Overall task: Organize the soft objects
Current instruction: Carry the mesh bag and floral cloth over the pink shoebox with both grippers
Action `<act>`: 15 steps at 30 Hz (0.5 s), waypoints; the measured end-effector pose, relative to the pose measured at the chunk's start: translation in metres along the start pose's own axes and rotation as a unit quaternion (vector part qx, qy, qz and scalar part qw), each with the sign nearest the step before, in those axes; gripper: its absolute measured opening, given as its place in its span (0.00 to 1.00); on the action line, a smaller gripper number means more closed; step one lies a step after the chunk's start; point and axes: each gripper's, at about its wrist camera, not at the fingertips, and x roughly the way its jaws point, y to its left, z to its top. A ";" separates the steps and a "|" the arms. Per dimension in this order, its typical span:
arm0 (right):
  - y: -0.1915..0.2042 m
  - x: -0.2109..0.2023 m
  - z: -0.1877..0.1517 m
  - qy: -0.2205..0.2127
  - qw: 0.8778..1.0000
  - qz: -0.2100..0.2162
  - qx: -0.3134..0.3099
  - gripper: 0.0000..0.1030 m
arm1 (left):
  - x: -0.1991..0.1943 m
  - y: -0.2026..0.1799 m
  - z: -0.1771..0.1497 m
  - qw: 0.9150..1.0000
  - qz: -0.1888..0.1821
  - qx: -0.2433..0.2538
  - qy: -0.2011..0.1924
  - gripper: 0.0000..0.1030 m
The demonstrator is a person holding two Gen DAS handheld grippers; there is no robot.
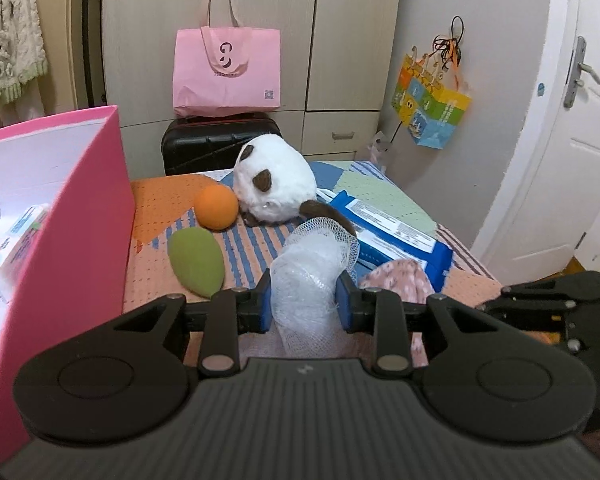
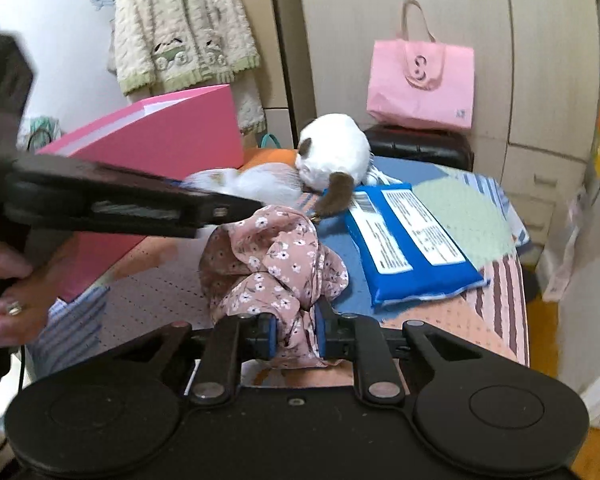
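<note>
A: Pink cardboard first: the big pink box (image 1: 60, 208) stands open at the left edge of the bed (image 1: 384, 196), beside everything else. That is probably where the soft things belong.

B: Next in size, the white plush toy (image 1: 274, 186) lies mid-bed, touching the orange ball (image 1: 216, 207), with the blue packet (image 1: 396, 236) just beside it. The plush looks light and squashy; pinch its body, not its brown tail.

A: And the green pad (image 1: 196, 262) lies near the box wall. It looks soft, so take it across the narrow middle.

B: The left tongs (image 1: 304, 306) are closed on the white mesh bundle (image 1: 312, 276), light and crushable, held around its waist above the bed.

A: The right tongs (image 2: 296, 336) pinch the floral cloth (image 2: 272, 264) by a bunched fold; limp, it will droop.
</note>
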 end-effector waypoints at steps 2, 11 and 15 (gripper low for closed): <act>-0.001 -0.004 -0.001 -0.001 1.000 0.003 0.006 0.20 | -0.009 0.002 -0.002 1.000 -0.006 0.000 0.002 0.28; 0.015 -0.030 -0.004 0.000 1.000 0.008 0.007 0.21 | -0.054 0.010 -0.012 0.999 -0.044 -0.003 0.022 0.28; 0.024 -0.041 -0.003 0.010 1.000 0.012 0.014 0.21 | -0.078 0.016 -0.020 0.998 -0.059 -0.009 0.029 0.28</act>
